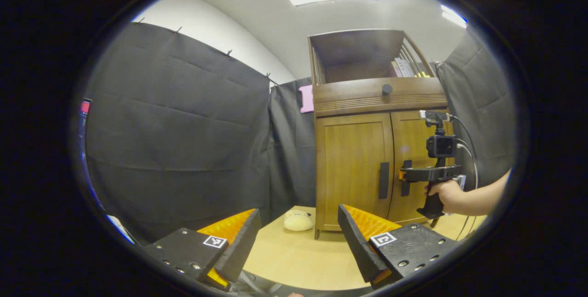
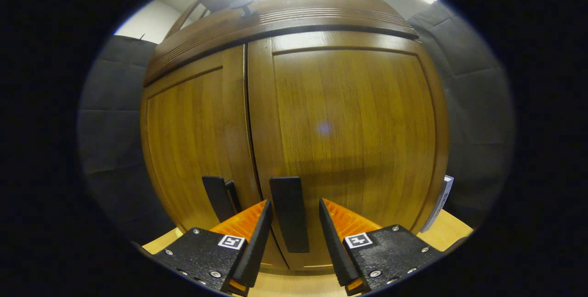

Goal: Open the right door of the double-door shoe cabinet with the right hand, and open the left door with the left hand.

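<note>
- Cabinet (image 1: 367, 150) is standing at the desk's (image 1: 294, 255) far edge, both doors shut.
- Right gripper (image 2: 294, 223) is straddling the right handle (image 2: 288, 212), jaws apart, not yet pinching; closing and pulling likely come next.
- Left gripper (image 1: 296, 237) is waiting wide open, empty, well back from the left handle (image 1: 383, 179).

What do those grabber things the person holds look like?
Each one has two wedge-shaped jaws on dark plates with screws and little black-and-white square markers. In the left gripper view, the right gripper has a black pistol handle, a small camera on a post, and thin cables trailing back. The arm wears no sleeve.
</note>
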Tool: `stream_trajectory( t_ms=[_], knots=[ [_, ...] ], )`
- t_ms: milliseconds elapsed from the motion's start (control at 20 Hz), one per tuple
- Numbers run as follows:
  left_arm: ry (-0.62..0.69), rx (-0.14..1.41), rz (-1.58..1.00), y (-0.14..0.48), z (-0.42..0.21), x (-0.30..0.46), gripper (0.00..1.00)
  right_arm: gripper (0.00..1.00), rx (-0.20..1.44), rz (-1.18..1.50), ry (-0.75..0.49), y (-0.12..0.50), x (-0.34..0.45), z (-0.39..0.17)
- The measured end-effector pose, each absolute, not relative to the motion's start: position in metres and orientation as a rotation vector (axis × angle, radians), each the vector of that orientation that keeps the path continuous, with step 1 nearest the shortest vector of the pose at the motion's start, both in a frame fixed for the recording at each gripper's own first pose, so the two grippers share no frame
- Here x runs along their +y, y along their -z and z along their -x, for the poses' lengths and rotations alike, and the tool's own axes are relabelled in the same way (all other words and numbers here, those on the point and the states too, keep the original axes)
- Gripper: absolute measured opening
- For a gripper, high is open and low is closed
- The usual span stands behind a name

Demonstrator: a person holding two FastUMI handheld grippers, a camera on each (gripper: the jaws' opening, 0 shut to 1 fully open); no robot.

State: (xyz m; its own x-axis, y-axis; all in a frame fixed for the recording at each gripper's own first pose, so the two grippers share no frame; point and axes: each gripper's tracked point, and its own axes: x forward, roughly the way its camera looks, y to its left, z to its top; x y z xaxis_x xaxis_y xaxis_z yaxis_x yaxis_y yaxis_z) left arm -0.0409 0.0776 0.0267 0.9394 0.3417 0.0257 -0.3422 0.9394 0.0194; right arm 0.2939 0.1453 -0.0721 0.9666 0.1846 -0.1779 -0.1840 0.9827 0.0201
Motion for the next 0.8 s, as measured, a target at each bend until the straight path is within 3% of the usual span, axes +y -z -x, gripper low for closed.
stream_trajectory(
  t_ms=[100,150,450,750,800],
  knots=[
    [-0.359,-0.023,-0.03,-0.027,0.042,0.079,1.0,0.57,0.194,-0.021,-0.207,0.081,0.148,-0.298],
    [-0.363,-0.025,-0.033,-0.027,0.043,0.079,1.0,0.47,0.205,-0.025,-0.214,0.085,0.147,-0.298],
    [-0.359,-0.024,-0.023,-0.026,0.044,0.078,1.0,0.23,0.206,0.014,-0.222,0.086,0.148,-0.295],
    [-0.34,-0.047,-0.03,-0.026,0.043,0.077,1.0,0.19,0.192,0.023,-0.23,0.066,0.138,-0.271],
    [-0.336,-0.048,-0.027,-0.027,0.042,0.077,0.96,0.2,0.189,0.021,-0.233,0.061,0.135,-0.267]
  ],
)
